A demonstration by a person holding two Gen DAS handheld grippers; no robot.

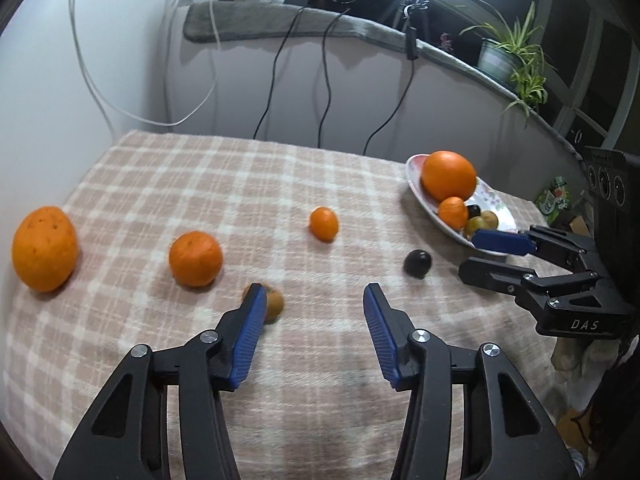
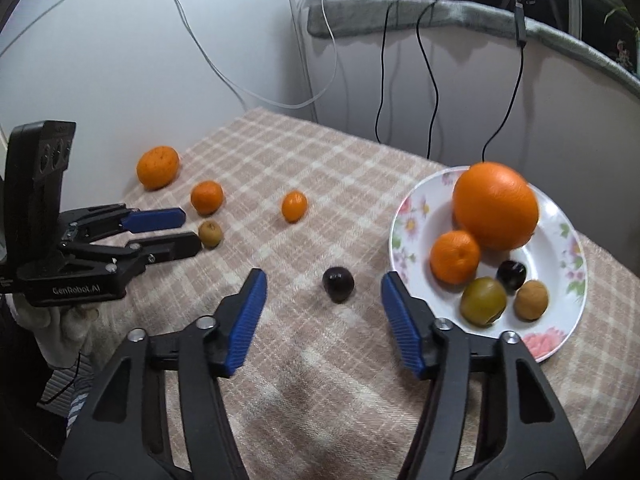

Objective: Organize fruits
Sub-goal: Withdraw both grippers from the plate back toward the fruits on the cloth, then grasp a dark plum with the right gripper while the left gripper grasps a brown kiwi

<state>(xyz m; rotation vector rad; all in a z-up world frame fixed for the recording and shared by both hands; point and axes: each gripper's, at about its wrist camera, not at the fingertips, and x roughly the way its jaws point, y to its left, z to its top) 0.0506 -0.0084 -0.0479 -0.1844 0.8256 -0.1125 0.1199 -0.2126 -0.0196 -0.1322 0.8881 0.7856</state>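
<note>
A floral plate holds a big orange, a mandarin, a dark plum, a green fruit and a brown fruit. Loose on the checked cloth lie a large orange, two mandarins, a small brown fruit and a dark plum. My left gripper is open, its left finger beside the brown fruit. My right gripper is open, with the plum between its fingertips.
The checked cloth covers the table. Cables hang down the wall behind. A potted plant stands on the grey ledge at the right. The table's edges lie close at left and right.
</note>
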